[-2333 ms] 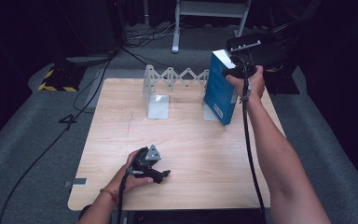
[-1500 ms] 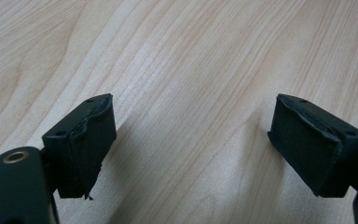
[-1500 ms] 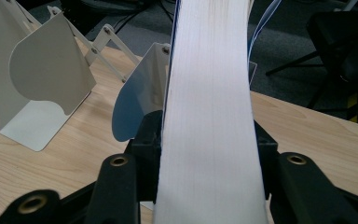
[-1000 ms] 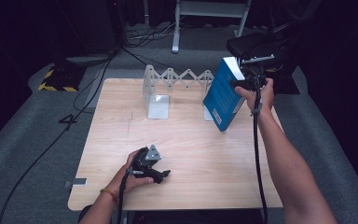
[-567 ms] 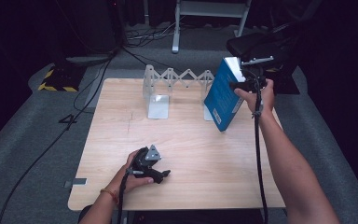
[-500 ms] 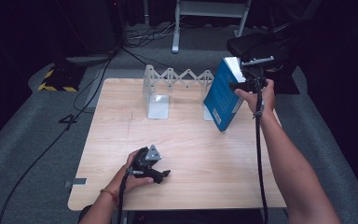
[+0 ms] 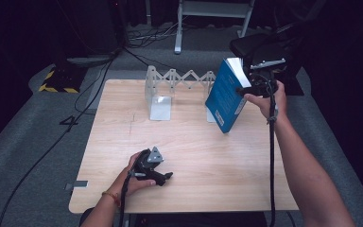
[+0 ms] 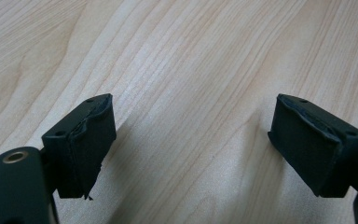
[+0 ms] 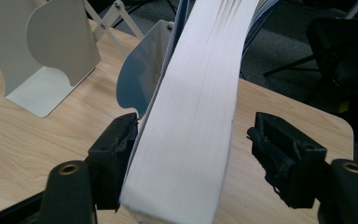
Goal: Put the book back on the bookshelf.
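Book (image 9: 191,116) bottom edge hidden between right tool (image 9: 193,140) pads.

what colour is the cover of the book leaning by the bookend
Blue with white lettering; the book cover shows best in the high view.

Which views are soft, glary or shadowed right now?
High view: table well lit, surroundings nearly black. Left gripper view: wood sharp, soft shadows under the pads. Right gripper view: book page edges bright and blurred at the top, bookend evenly lit.
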Motion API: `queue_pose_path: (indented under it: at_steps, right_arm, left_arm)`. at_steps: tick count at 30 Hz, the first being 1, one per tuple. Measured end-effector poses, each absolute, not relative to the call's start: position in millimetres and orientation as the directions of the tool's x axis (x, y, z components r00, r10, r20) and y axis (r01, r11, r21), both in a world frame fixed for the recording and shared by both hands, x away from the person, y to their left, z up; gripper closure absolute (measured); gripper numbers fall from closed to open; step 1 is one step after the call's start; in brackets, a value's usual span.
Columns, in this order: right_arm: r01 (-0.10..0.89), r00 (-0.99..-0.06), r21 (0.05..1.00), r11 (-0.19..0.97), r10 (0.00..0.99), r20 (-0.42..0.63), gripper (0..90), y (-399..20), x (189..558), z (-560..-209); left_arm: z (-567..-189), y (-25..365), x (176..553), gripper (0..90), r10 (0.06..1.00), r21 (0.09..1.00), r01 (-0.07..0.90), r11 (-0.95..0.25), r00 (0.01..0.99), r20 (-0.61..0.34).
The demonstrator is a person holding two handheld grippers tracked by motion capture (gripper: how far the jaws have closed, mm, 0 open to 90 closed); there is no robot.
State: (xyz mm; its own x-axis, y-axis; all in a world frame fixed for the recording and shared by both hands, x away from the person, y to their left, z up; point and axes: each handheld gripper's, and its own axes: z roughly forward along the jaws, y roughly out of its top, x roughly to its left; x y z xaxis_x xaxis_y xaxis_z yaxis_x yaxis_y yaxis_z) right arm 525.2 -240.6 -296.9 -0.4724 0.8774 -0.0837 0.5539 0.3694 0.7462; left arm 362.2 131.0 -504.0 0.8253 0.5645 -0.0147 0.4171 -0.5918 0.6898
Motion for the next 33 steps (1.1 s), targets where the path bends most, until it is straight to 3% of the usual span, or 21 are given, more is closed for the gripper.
queue_pose_path:
  at_steps: [33]
  right_arm:
    - [0.344,-0.596,0.78,0.523,0.764,-0.249,31.7,-276.4,458.0,-300.7]
  left_arm:
    - [-504.0,130.4,362.6,15.0,0.566,0.689,0.418,-0.592,0.824,-0.014]
